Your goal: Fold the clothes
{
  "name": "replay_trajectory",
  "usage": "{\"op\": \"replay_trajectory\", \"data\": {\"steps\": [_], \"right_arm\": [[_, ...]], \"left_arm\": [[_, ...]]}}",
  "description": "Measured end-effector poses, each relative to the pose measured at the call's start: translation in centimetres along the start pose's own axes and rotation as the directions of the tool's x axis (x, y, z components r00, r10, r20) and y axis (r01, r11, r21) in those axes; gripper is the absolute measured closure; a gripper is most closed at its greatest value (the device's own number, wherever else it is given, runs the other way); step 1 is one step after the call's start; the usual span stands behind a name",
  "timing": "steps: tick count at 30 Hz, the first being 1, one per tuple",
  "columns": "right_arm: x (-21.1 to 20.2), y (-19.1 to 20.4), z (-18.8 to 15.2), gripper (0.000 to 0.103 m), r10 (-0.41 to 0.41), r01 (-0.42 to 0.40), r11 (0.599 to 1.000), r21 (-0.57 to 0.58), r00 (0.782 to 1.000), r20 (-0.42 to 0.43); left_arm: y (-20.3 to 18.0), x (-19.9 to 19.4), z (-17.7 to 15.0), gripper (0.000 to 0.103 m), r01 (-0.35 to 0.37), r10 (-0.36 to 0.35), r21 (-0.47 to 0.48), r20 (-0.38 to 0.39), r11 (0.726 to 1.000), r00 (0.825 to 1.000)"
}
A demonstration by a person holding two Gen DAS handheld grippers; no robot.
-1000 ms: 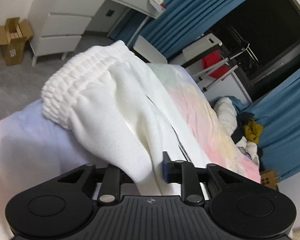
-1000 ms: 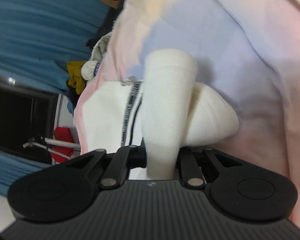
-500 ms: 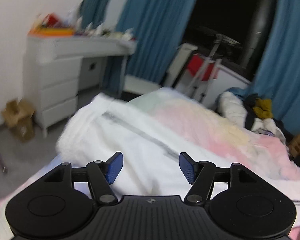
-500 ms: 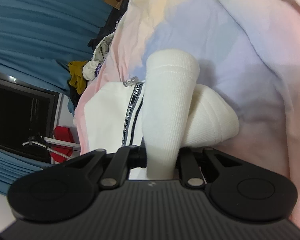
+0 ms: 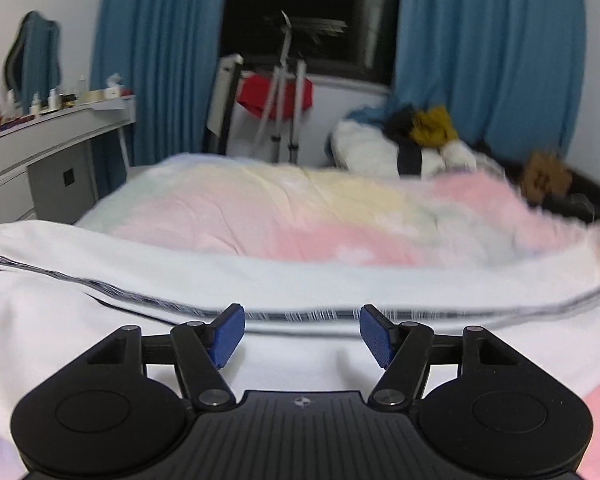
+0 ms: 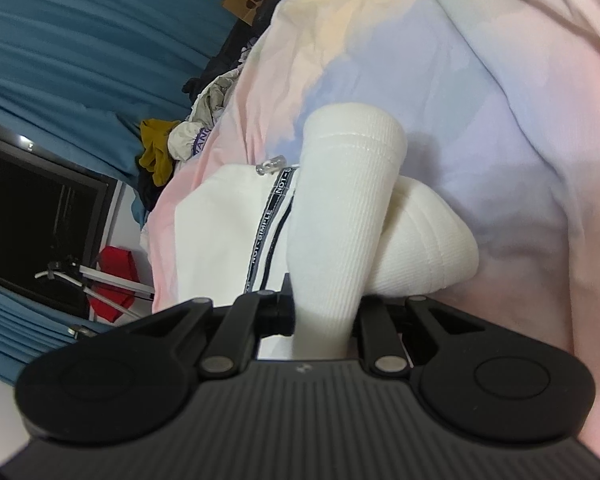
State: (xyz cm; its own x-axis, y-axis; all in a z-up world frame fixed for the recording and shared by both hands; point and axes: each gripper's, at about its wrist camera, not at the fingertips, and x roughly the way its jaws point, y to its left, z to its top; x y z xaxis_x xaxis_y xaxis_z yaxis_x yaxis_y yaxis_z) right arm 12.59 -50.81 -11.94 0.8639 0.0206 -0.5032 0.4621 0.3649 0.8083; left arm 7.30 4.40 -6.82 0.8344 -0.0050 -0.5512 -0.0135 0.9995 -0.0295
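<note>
Our right claw [image 6: 324,312] grips the ribbed cuff [image 6: 348,208] of white trousers [image 5: 260,276] spread across the bed [image 5: 300,208]; our left claw [image 5: 302,334] hovers released above them. One-sided tension, we judge, could drag the fold askew.

Pastel bedspread [image 5: 300,216], blue curtains [image 5: 488,52], red cloth on rack [image 5: 276,94], white desk [image 5: 56,136]
</note>
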Motion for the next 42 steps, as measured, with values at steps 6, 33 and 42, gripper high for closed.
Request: {"op": "replay_trajectory", "data": {"steps": [6, 33, 42], "right_arm": [[-0.1, 0.5, -0.1, 0.089, -0.01, 0.011, 0.999, -0.039, 1.0, 0.015], [-6.8, 14.7, -8.5, 0.088, 0.193, 0.042, 0.783, -0.621, 0.932, 0.306], [-8.6, 21.6, -27.3, 0.088, 0.434, -0.04, 0.175, -0.984, 0.9, 0.041]], "left_arm": [[-0.3, 3.7, -2.5, 0.037, -0.017, 0.022, 0.035, -0.147, 0.999, 0.989], [2.7, 2.5, 0.3, 0.036, 0.032, -0.037, -0.059, -0.083, 0.998, 0.996], [7.5, -0.9, 4.0, 0.035, -0.013, 0.02, -0.197, 0.035, 0.98, 0.999]]}}
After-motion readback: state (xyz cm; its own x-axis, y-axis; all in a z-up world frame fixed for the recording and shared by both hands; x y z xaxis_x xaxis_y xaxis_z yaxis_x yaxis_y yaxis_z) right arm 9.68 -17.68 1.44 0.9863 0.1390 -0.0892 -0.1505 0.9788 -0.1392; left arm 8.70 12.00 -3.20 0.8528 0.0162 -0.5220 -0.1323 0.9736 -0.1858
